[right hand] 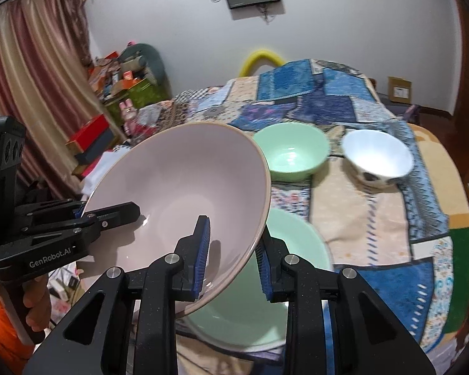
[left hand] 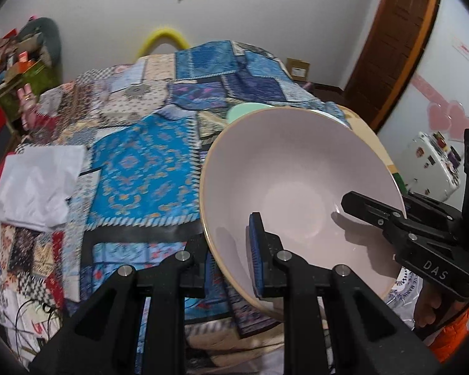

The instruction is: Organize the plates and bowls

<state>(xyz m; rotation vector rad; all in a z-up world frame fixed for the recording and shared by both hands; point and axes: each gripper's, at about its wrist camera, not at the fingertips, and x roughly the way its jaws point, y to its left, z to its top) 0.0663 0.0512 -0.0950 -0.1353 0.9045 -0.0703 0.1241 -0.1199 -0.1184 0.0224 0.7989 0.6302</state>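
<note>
Both hand-held grippers — left (left hand: 234,259), right (right hand: 233,259) — clamp the pink bowl's (right hand: 178,187) rim; keep it level; lower it into the green plate (right hand: 297,243) at 5 o'clock.

The pink bowl (right hand: 184,206) is filling the lower left of the right wrist view, blocking the way to the clutter along the curtain (right hand: 31,78). Directly under its rim a green plate (right hand: 297,250) is lying, so any way down there is closed. In the upper centre a green bowl (right hand: 292,153) and a white bowl (right hand: 376,156) are standing just beside each other, leaving a narrow gap. The patchwork cloth (right hand: 375,225) at right is lying bare. In the left wrist view, the cloth's centre is staying open, with a white folded cloth (left hand: 37,184) occupying the left edge.
</note>
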